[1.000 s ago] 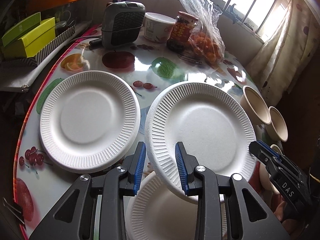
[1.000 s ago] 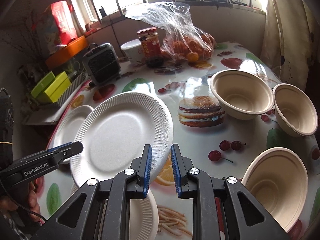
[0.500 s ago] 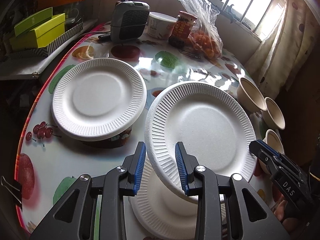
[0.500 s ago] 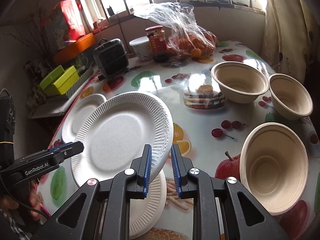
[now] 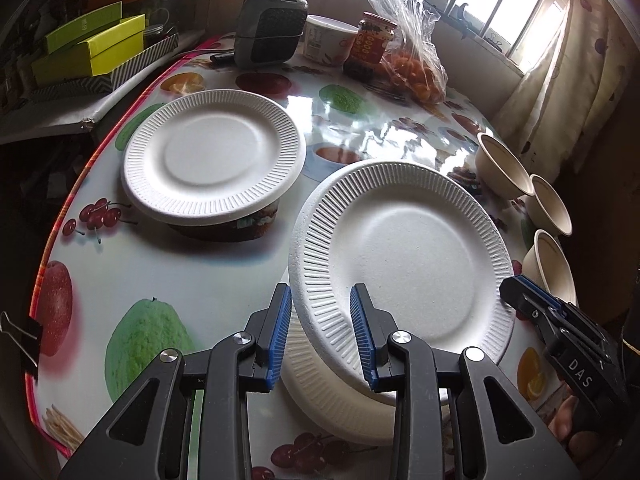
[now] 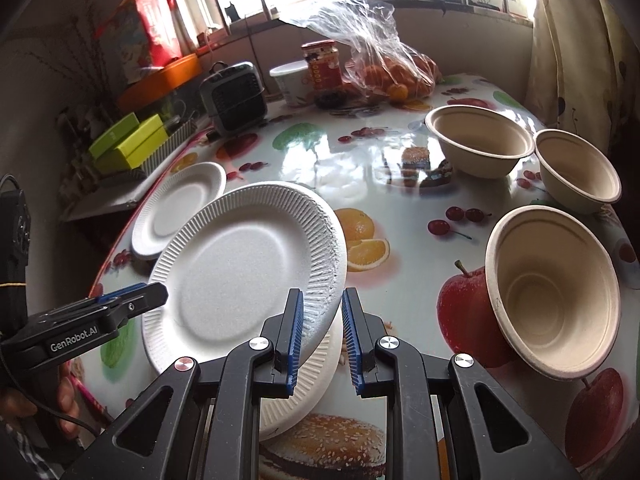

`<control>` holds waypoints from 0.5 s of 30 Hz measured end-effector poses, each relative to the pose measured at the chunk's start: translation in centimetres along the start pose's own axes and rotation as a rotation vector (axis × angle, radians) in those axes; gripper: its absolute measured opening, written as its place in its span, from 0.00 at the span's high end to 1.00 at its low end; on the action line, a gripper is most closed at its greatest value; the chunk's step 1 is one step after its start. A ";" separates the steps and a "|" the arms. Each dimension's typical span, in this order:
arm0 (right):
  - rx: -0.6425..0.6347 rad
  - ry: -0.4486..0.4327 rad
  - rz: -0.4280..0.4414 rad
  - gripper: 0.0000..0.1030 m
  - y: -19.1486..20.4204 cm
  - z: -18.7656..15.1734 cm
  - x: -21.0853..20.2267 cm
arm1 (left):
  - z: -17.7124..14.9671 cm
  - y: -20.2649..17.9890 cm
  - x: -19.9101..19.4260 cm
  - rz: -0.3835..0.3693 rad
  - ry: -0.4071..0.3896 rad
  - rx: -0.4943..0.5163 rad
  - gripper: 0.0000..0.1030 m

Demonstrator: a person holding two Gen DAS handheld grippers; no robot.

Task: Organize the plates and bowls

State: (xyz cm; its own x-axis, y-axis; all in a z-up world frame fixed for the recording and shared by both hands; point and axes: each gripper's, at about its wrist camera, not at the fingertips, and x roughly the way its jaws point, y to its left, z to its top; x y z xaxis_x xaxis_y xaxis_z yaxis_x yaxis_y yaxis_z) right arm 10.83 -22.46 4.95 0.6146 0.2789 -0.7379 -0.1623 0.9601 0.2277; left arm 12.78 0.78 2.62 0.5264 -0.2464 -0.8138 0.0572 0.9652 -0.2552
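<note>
Overhead, both hand-held grippers (image 5: 320,334) (image 6: 322,332) pinch one plate (image 5: 404,256).

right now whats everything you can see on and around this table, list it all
held plate: 1, white, tilted, gripped at both rims
plate underneath: 1, white, near edge
far plate: 1, white, left side
bowls: 3, beige, right side
table: 1, fruit print
jar: 1, red label, back
tub: 1, white, beside jar
bag of oranges: 1, clear, back
small heater: 1, grey, back left
boxes: 2, yellow-green, side shelf
binder clip: 1, black, table edge
left gripper: black, blue pads
right gripper: same
</note>
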 end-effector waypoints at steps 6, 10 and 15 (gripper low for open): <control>-0.005 0.018 0.006 0.81 0.2 -0.9 0.4 | -1.2 0.5 0.1 0.011 0.012 -0.003 0.69; -0.011 0.025 0.004 0.81 0.4 -1.4 0.6 | -1.7 0.7 0.1 0.013 0.015 -0.008 0.69; -0.017 0.035 0.004 0.81 0.6 -2.0 0.7 | -2.4 0.9 0.2 0.018 0.021 -0.011 0.69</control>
State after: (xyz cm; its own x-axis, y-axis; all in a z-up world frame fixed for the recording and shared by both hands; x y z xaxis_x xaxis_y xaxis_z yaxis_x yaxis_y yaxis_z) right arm 9.63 -21.66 3.31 0.5868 0.2832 -0.7586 -0.1783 0.9590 0.2201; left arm 10.94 1.42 0.99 0.5095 -0.2310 -0.8289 0.0387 0.9685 -0.2461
